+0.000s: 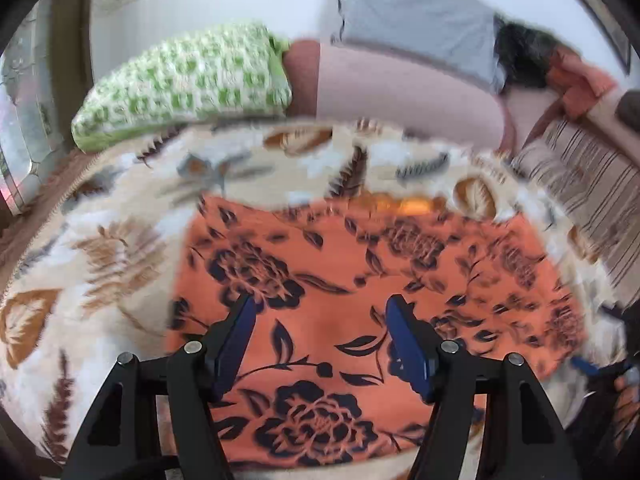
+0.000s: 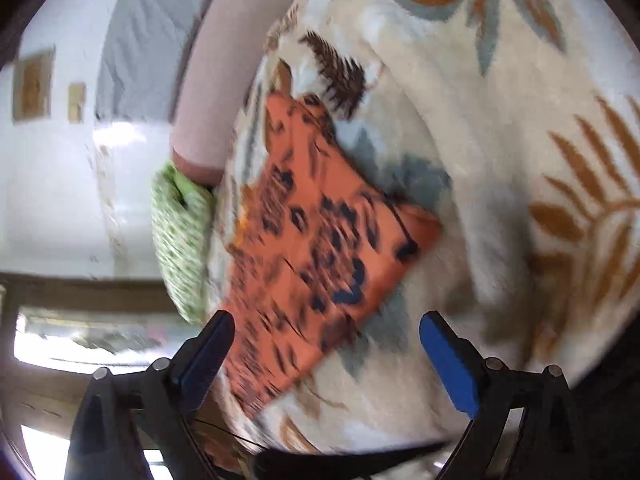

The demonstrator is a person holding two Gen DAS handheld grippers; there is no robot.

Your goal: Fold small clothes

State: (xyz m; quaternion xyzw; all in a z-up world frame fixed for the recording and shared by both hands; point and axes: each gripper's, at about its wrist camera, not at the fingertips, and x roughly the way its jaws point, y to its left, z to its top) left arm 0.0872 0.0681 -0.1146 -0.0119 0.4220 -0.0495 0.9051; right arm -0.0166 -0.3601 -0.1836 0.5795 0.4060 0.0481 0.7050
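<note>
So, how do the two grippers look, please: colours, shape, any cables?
Both are black, angular linkage frames with round silver pins at the joints. The left gripper has dark navy finger pads. The right gripper has brighter blue pads, and a thin black cable crosses its base.

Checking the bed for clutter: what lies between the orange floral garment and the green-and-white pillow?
Only bare leaf-print blanket separates the orange floral garment from the green-and-white pillow, clearest in the left wrist view.

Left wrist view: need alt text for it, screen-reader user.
An orange cloth with a dark floral print lies flat on a cream leaf-patterned blanket, with the open left gripper above it, holding nothing. A green-and-white pillow lies behind, by a pale pink pillow. The picture is blurred.
</note>
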